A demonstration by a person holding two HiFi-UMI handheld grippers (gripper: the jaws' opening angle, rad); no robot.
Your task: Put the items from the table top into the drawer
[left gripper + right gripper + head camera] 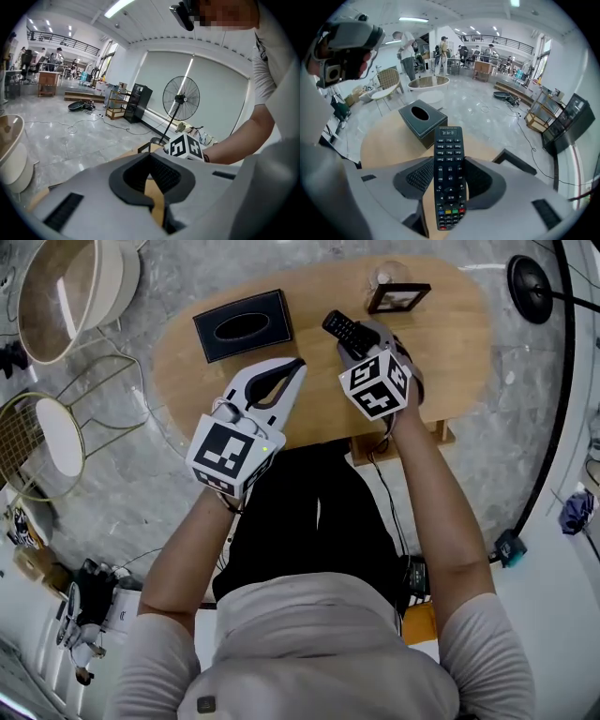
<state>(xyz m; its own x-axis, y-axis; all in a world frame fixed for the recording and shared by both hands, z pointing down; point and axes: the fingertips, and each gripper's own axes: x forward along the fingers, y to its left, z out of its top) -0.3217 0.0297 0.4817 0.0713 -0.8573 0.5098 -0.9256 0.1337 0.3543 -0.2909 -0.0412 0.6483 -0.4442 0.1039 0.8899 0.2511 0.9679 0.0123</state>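
Observation:
A black remote control [449, 187] is clamped between the pads of my right gripper [449, 165], lifted off the oval wooden table [450, 352]. In the head view the remote [342, 329] sticks out beyond the right gripper [364, 341] toward the table's far side. A black tissue box [242, 324] lies on the table's left part, also the tissue box [421, 117] ahead in the right gripper view. A dark picture frame [397, 296] stands at the far right. My left gripper [295, 367] hovers over the near edge, jaws shut on nothing [151, 157].
A glass object [386, 276] stands behind the frame. A wooden part [398, 444] juts out under the table's near edge. A round beige chair [66, 292] and a wire chair [47, 437] stand to the left. A floor fan's base [530, 282] is at far right.

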